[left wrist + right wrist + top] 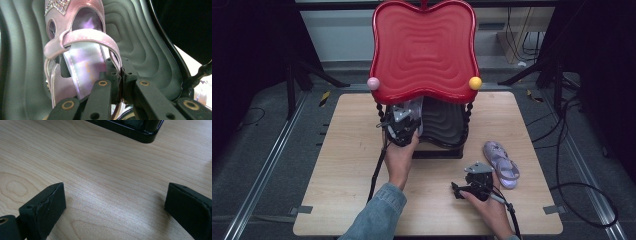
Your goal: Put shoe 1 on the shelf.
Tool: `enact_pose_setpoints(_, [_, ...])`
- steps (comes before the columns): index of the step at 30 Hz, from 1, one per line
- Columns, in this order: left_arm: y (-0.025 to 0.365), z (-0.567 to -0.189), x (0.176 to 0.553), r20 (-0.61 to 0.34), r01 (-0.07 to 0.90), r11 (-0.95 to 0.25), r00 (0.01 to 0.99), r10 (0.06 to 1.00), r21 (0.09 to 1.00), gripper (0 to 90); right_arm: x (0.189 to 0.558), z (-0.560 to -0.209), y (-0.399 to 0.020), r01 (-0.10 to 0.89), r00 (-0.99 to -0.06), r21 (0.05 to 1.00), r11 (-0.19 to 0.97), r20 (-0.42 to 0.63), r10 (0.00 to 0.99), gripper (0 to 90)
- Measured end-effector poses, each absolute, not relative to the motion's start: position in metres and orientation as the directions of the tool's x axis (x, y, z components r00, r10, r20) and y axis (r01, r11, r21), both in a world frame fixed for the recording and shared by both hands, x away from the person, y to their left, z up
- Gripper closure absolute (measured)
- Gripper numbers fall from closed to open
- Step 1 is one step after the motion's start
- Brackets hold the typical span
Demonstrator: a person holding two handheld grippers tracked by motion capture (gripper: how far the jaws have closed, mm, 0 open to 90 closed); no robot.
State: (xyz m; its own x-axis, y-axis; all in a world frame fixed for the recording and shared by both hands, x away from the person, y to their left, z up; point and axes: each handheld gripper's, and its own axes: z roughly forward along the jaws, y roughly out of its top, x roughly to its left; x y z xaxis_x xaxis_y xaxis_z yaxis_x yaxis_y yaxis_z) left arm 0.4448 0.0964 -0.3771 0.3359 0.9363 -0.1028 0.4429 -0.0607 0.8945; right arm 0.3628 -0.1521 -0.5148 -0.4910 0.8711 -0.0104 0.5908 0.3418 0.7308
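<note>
A lilac child's sandal [80, 50] with a glittery toe lies over the ribbed black lower tier [145, 37] of a small rack. My left gripper [121, 72] is shut on the sandal's heel strap. From above, that gripper [404, 122] reaches under the red top tier [424, 50], with the sandal [418, 116] just past it. A second lilac sandal [502, 164] lies on the table to the right of the rack. Near it, my right gripper [467, 184] rests low over the wood. In its own view the right gripper [115, 205] stands open with only bare tabletop between the jaws.
The rack stands at the back middle of the wooden table [347, 165], with a pink ball [373, 83] and a yellow ball [475, 82] at its corners. Its black base [130, 130] lies ahead of the right gripper. Cables trail over the table's front edge and floor.
</note>
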Motion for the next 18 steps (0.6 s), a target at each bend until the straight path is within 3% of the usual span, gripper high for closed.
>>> enact_pose_setpoints(18, [0.084,-0.384,0.455,-0.163,0.454,-0.028,0.375,0.913,0.891,84.2,0.363,-0.515,-0.152,0.588,-0.493,0.731,0.345,-0.014,0.870,3.7])
